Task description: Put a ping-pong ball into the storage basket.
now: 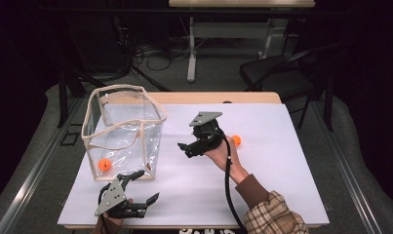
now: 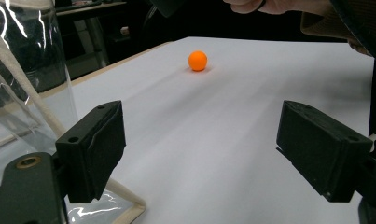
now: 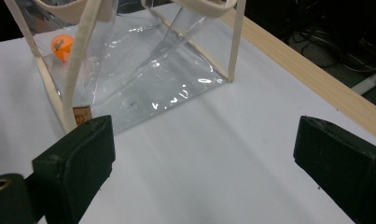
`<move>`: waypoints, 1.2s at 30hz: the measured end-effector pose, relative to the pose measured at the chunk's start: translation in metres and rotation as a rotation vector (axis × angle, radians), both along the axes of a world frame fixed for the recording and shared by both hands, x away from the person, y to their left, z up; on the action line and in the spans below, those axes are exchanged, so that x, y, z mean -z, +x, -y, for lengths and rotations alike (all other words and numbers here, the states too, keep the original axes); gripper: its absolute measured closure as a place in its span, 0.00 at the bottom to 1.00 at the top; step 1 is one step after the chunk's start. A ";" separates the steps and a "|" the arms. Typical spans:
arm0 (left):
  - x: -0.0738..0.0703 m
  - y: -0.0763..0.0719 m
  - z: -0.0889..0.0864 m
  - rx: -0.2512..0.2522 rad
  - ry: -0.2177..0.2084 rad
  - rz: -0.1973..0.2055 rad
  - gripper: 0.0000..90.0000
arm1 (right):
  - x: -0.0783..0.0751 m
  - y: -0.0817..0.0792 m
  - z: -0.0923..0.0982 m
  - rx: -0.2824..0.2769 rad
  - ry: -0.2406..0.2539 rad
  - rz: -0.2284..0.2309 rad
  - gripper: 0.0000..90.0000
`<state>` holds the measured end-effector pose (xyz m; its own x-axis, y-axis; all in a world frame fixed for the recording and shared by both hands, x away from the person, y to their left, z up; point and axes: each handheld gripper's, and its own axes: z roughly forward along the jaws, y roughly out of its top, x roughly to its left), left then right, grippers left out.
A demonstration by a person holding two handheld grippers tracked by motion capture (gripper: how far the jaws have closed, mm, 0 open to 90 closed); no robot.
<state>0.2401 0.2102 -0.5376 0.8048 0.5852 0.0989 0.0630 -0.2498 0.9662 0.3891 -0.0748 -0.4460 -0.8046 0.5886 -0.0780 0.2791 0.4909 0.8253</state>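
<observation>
A clear plastic bag with beige trim stands open on the left of the white table. One orange ball lies inside it at the front left corner. A second orange ball rests on the table, just right of the hand that holds my right gripper. That gripper is open and faces the bag, with the ball inside visible through the plastic. My left gripper is open near the front edge, beside the bag's front corner, and faces the loose ball.
A wooden strip runs along the table's far edge. Behind it stand a black chair and a desk leg among floor cables. The white surface right of the loose ball is bare.
</observation>
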 end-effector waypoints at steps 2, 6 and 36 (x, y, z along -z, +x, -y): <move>0.000 0.000 0.000 0.000 0.000 0.000 0.17 | 0.004 -0.002 0.003 0.006 0.004 -0.008 0.05; 0.000 0.000 0.000 -0.001 0.002 -0.001 0.17 | 0.004 -0.002 0.003 0.006 0.004 -0.008 0.05; 0.001 0.001 -0.002 -0.004 0.005 -0.005 0.17 | 0.072 -0.053 0.060 0.066 0.000 -0.085 0.05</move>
